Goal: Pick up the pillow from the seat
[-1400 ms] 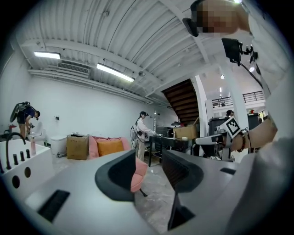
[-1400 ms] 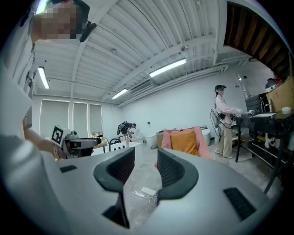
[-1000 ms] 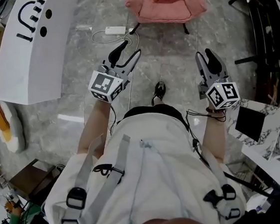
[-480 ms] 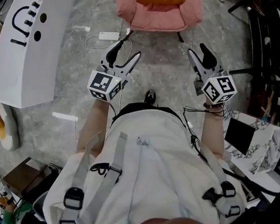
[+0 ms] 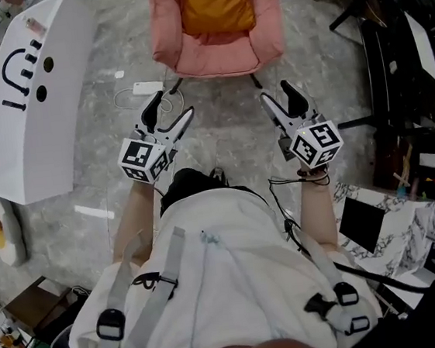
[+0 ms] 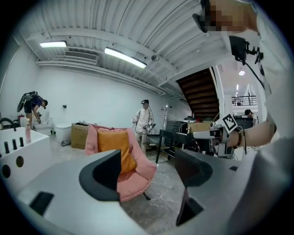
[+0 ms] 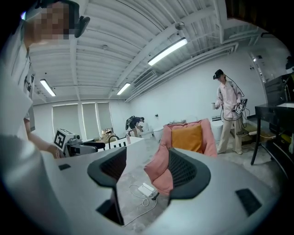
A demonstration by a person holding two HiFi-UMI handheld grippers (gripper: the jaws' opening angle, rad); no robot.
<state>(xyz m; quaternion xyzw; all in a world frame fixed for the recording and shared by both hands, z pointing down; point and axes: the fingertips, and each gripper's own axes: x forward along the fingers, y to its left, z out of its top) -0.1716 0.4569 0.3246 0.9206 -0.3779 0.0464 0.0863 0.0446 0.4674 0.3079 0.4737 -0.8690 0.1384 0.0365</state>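
Observation:
An orange pillow (image 5: 217, 1) leans upright against the back of a pink armchair (image 5: 215, 52) at the top of the head view. Both grippers are held out in the air short of the chair, above the floor. My left gripper (image 5: 170, 111) is opening its jaws, and nothing is between them. My right gripper (image 5: 279, 100) is likewise opening on air. The left gripper view has the pillow (image 6: 117, 142) and armchair (image 6: 138, 176) ahead, beyond the left gripper (image 6: 148, 172). In the right gripper view the pillow (image 7: 187, 137) shows past the right gripper (image 7: 146, 167).
A white counter with a smiley mark (image 5: 21, 98) stands at the left. A white power strip with a cable (image 5: 147, 87) lies on the floor by the chair's left leg. Black furniture (image 5: 393, 71) and a marble block (image 5: 394, 219) are at the right. People stand in the background.
The person has walked toward the armchair, so it and the pillow sit lower and fuller in the head view. Both grippers' jaws have spread wider.

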